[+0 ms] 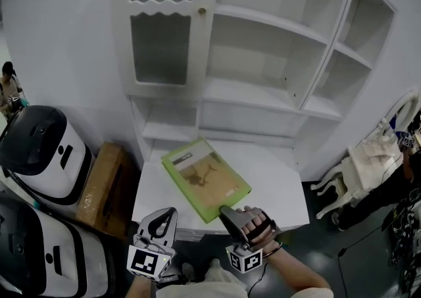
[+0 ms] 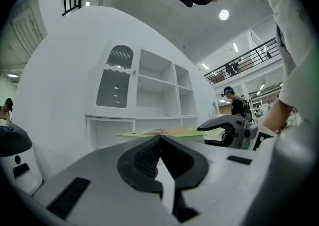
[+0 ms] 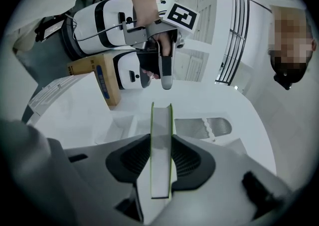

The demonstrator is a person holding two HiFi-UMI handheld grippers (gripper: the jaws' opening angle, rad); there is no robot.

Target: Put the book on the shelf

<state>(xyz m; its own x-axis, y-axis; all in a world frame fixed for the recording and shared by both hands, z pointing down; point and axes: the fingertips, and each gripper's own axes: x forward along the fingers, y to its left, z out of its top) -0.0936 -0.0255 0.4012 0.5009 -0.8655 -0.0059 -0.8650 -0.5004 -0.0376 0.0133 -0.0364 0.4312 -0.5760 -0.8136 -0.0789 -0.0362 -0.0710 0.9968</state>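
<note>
1. Two tongs, two states: the right gripper (image 3: 161, 157) is clenched on the page edge of the book (image 3: 161, 140); the left gripper (image 2: 158, 142) is pinched together and empty.
2. From the head view, the book (image 1: 205, 177) sits flat at centre over the white desk (image 1: 283, 188), gripped at its 5 o'clock corner.
3. Open bays of the shelf (image 1: 263, 93) wait at 12 o'clock.
4. It looks thin, light and probably glossy, so it is likely to droop. A deeper bite near the spine would steady it.

One book (image 1: 205, 178), two hand-held grippers (image 1: 168, 214) (image 1: 225, 211), one shelf (image 1: 263, 96).
</note>
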